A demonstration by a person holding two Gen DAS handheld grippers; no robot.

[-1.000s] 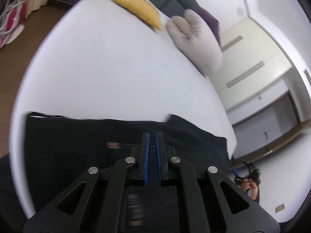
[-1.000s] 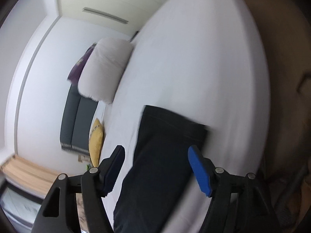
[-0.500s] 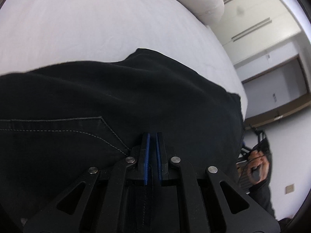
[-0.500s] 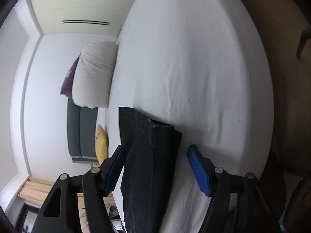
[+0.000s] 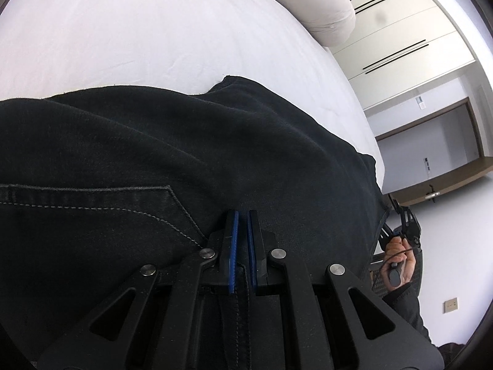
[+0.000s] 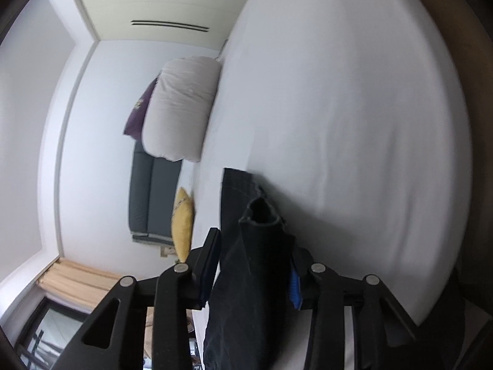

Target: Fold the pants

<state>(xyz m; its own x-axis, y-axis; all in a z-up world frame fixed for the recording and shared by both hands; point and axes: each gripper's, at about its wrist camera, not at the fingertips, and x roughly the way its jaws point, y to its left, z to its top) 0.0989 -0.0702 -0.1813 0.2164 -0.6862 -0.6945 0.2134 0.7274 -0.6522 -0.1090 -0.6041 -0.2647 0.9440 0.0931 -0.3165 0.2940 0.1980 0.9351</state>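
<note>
Dark pants [image 5: 185, 141] lie spread on the white bed [image 5: 154, 30], a stitched back pocket showing at the left. My left gripper [image 5: 242, 215] is shut on the pants, with a seam running in between its blue pads. In the right wrist view the leg end of the pants [image 6: 246, 277] sits between the fingers of my right gripper [image 6: 255, 240]. Its jaws are closing, and both pads press the cloth, which bunches into a raised fold. The hem [image 6: 237, 182] lies flat just beyond. The right gripper [image 5: 400, 225] and the hand holding it also show at the bed's corner.
A pale pillow [image 6: 181, 108] lies at the head of the bed [image 6: 339, 92], with a purple cloth behind it. A yellow cushion [image 6: 183, 225] and a grey sofa [image 6: 151, 197] stand beyond the far side. Cream wardrobe doors [image 5: 400, 30] line the wall.
The left gripper came down close over the pants, still shut. The right jaws narrowed onto the leg end, which went from flat to bunched and raised.
</note>
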